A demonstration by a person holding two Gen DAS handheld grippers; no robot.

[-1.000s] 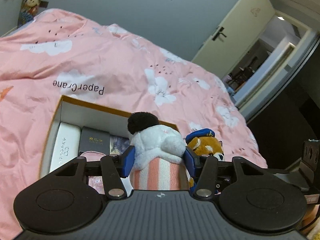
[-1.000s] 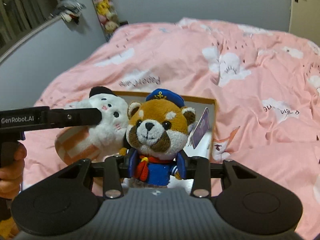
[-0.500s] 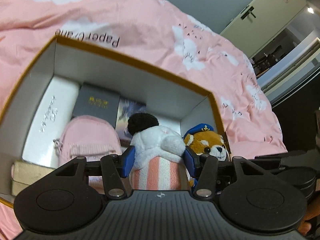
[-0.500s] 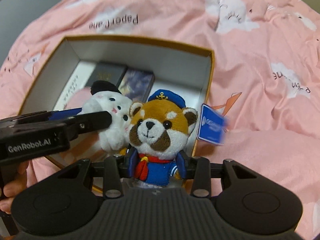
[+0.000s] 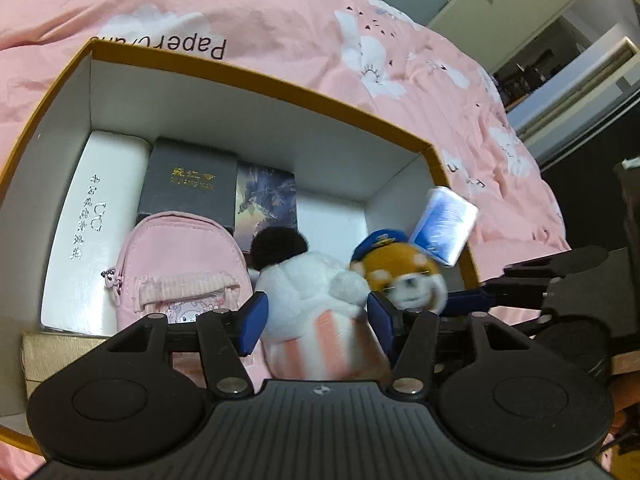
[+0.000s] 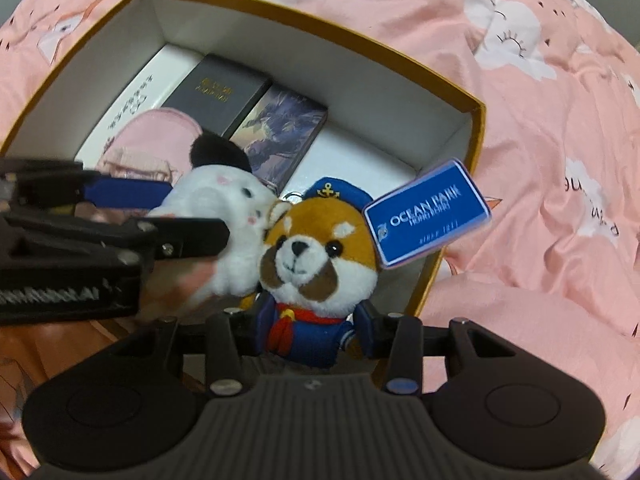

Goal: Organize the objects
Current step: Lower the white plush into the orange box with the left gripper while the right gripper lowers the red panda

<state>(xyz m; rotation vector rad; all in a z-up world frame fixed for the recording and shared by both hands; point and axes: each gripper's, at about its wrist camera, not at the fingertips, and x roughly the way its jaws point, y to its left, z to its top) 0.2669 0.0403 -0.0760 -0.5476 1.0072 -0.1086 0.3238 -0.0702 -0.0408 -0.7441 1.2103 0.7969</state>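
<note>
My left gripper (image 5: pixel 316 320) is shut on a white plush with a black ear and a pink striped body (image 5: pixel 312 300), held over the open box (image 5: pixel 256 84). My right gripper (image 6: pixel 310 328) is shut on a red panda plush in a blue sailor suit (image 6: pixel 316 256), with a blue Ocean Park tag (image 6: pixel 428 220), held beside the white plush (image 6: pixel 224 216) over the box's right side (image 6: pixel 476 128). The two plushes touch. The panda (image 5: pixel 400 276) and its tag (image 5: pixel 444 226) also show in the left wrist view.
Inside the box lie a white case (image 5: pixel 100 216), a dark grey box (image 5: pixel 188 184), a purple picture box (image 5: pixel 266 204) and a pink mini backpack (image 5: pixel 180 268). A gold box (image 5: pixel 60 356) sits at its near left. The box rests on a pink quilt (image 6: pixel 540 120). A doorway (image 5: pixel 560 48) is far right.
Both grippers have tipped down and moved in over the box with their plushes. The box now fills both views, and the panda's tag has swung up to the right.
</note>
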